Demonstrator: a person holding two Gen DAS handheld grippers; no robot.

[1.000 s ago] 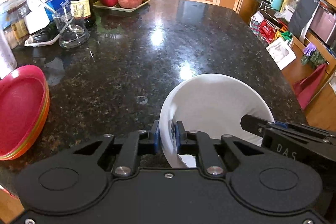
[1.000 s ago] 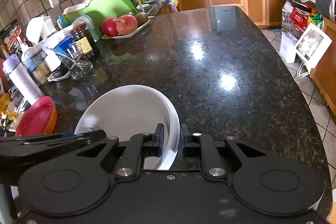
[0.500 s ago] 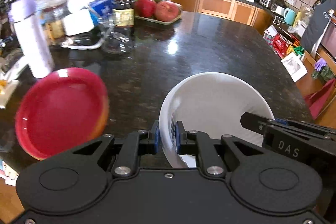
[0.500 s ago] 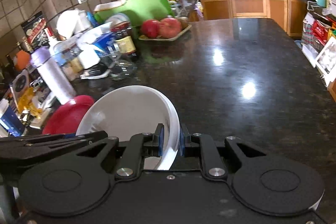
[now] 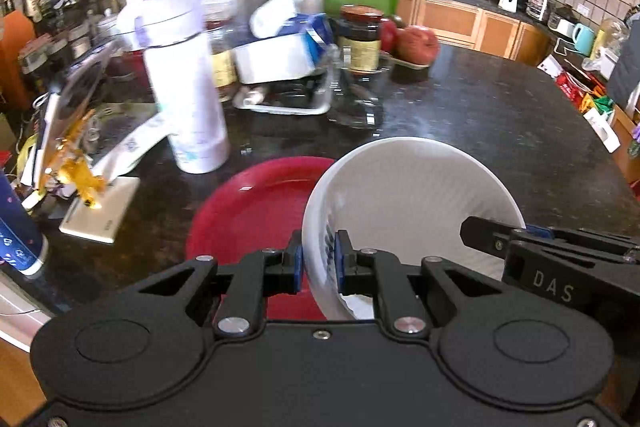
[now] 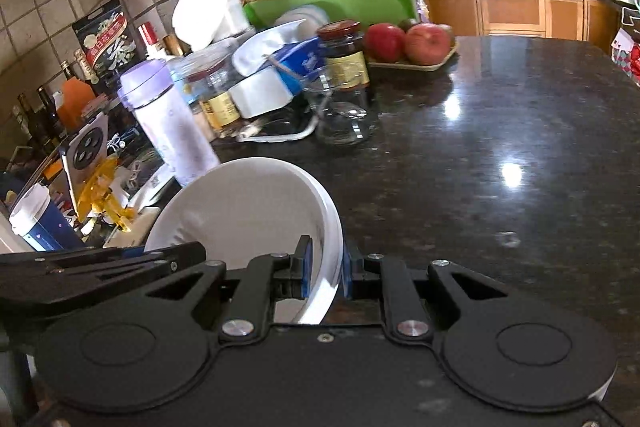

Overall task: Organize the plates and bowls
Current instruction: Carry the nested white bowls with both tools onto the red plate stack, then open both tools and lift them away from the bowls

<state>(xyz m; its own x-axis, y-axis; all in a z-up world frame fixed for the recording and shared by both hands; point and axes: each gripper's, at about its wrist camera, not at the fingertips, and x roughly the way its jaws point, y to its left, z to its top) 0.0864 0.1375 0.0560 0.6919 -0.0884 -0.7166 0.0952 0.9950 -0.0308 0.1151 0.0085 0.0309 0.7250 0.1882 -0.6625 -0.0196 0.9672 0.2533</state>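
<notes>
A large white bowl (image 5: 412, 203) is held in the air between both grippers. My left gripper (image 5: 319, 259) is shut on its left rim. My right gripper (image 6: 325, 265) is shut on its right rim; the bowl also shows in the right wrist view (image 6: 244, 207). A stack of red plates (image 5: 256, 215) lies on the black granite counter (image 5: 500, 115) just under and left of the bowl. In the right wrist view the plates are hidden behind the bowl.
A purple-lidded white bottle (image 5: 186, 83) stands just behind the plates. Jars, a glass pitcher (image 6: 340, 111), boxes and a tray of apples (image 6: 408, 45) crowd the back left. A blue cup (image 6: 38, 223) and papers lie at the left edge.
Both grippers have carried the bowl to the left. The red plates, earlier far left of the bowl, now lie right beside and under it.
</notes>
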